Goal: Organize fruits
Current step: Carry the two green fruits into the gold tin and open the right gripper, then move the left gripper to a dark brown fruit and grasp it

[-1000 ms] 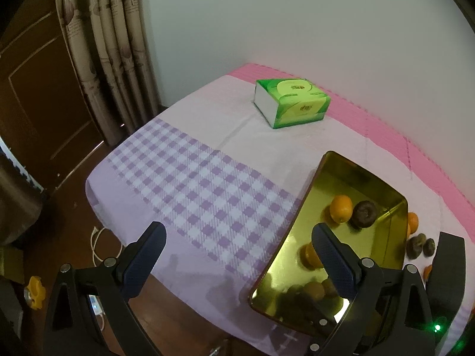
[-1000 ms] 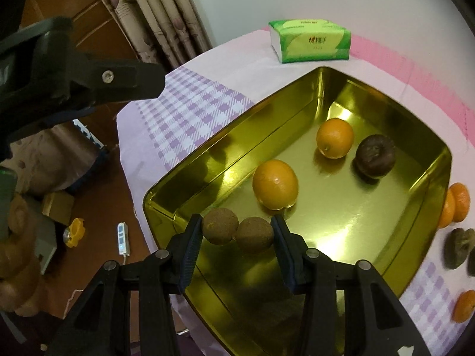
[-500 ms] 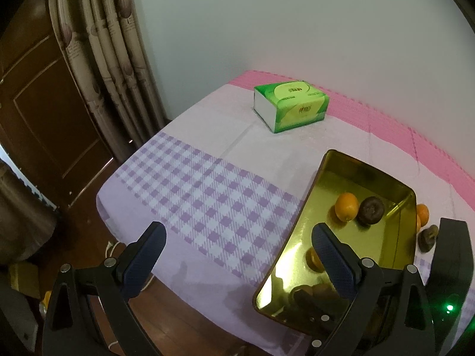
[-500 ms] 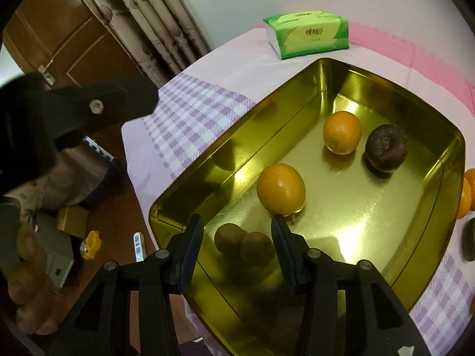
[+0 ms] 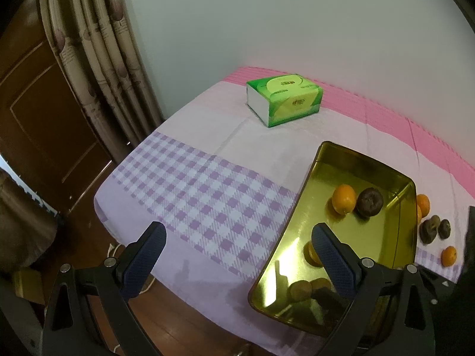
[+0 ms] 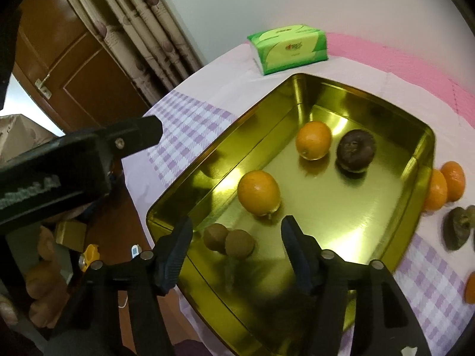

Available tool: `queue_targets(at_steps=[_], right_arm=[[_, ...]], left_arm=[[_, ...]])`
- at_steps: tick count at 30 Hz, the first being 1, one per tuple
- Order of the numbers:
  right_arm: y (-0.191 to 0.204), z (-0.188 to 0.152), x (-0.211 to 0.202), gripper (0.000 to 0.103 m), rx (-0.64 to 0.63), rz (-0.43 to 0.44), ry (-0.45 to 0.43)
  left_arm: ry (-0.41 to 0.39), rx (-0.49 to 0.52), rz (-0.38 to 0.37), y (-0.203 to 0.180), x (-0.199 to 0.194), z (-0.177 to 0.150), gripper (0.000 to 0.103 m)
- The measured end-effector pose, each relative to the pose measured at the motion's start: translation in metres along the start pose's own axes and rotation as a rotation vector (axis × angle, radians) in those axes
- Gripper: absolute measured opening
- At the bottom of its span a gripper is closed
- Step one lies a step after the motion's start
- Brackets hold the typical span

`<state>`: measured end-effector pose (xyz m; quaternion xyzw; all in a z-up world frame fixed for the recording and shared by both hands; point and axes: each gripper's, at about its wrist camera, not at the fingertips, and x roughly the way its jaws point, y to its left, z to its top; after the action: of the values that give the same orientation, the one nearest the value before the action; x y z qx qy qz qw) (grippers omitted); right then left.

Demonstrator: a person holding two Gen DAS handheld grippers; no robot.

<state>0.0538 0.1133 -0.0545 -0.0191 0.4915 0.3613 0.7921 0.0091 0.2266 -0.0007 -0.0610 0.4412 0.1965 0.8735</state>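
A gold tray (image 6: 207, 160) (image 5: 308, 184) sits on the tablecloth. Inside it lie two oranges (image 6: 259, 192) (image 6: 313, 139), a dark round fruit (image 6: 355, 150) and two small brown fruits (image 6: 228, 241) in the near corner. My right gripper (image 6: 236, 231) hovers just above the brown fruits, its jaws opening and the pads clear of them. My left gripper (image 5: 237, 246) stands open over the checked cloth left of the tray, with nothing between its fingers. More oranges (image 6: 445, 182) and dark fruits (image 6: 458, 227) lie on the cloth right of the tray.
A green tissue box (image 5: 283, 98) stands at the back of the table near the wall. Curtains (image 5: 98, 59) and a brown door (image 5: 35, 112) are at the left. The table's front edge drops to a wooden floor (image 5: 178, 326). A person's hand (image 6: 38, 281) holds the left gripper.
The right gripper's jaws have spread and let go of the two brown fruits, which now rest on the tray floor. The gripper has drawn back slightly. The left gripper's view shifted a little.
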Motion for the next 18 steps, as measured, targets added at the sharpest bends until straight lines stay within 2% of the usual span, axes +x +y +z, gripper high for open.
queue_targets(at_steps=[4, 10, 11, 14, 17, 18], right_arm=[[-0.007, -0.008, -0.018, 0.066, 0.018, -0.016, -0.035], [-0.031, -0.028, -0.053, 0.067, 0.048, -0.067, -0.087], [-0.036, -0.031, -0.061, 0.072, 0.049, -0.059, -0.106], [-0.058, -0.046, -0.09, 0.073, 0.075, -0.141, -0.157], [-0.096, -0.066, -0.132, 0.076, 0.177, -0.145, -0.243], [-0.111, -0.074, -0.144, 0.076, 0.203, -0.196, -0.248]], left_arm=[[-0.002, 0.017, -0.001, -0.004, 0.0, -0.001, 0.098], [-0.008, 0.049, 0.003, -0.011, -0.002, -0.004, 0.098], [-0.009, 0.057, 0.003, -0.013, -0.002, -0.005, 0.098], [-0.018, 0.079, 0.001, -0.019, -0.005, -0.006, 0.098], [-0.028, 0.111, -0.005, -0.028, -0.008, -0.01, 0.098], [-0.03, 0.126, -0.013, -0.032, -0.009, -0.011, 0.098]])
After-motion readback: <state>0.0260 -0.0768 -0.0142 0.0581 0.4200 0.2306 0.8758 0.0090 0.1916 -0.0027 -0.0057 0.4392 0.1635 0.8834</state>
